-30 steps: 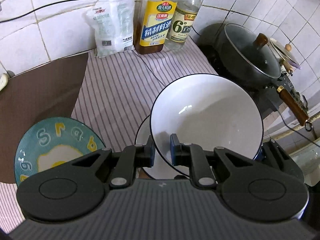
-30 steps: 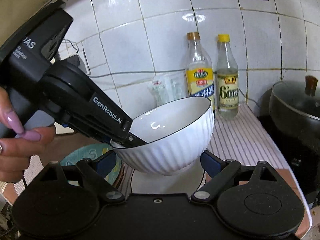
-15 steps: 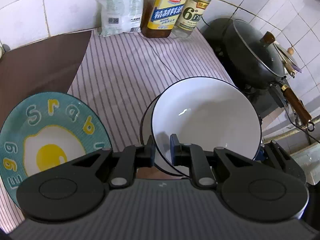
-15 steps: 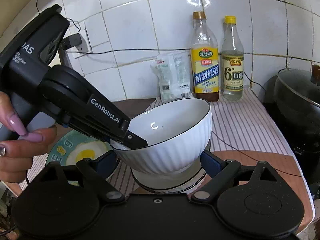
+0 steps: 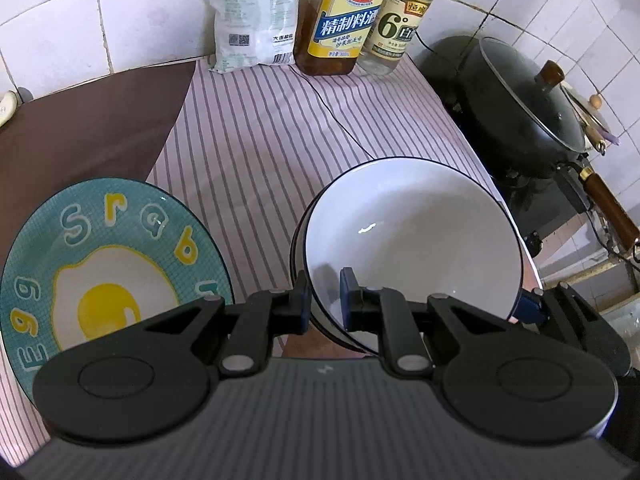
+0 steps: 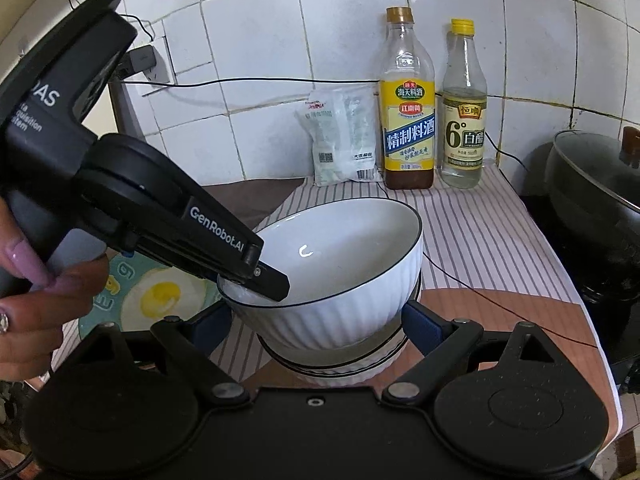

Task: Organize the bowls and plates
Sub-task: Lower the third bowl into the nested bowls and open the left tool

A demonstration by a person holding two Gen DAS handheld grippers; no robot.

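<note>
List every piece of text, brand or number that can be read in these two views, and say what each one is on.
"GenRobot.AI": side of the left tool.
"精制料酒", with "海天料酒" above: yellow label of the brown bottle.
"6°" and "恒顺": label of the clear bottle.
"Egg" plus more scattered letters: blue plate.
White bag: print too small to read.
Fine print on both bottle labels: too small to read.

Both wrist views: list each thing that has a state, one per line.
Left hand-held gripper: shut on upper bowl's rim.
Right hand-held gripper: open, fingers either side of the bowls.
White ribbed upper bowl: tilted, nested in lower white bowl, empty.
Teal egg-print plate: flat on cloth, empty.
Dark lidded wok: covered.
Two glass bottles: upright, capped.
</note>
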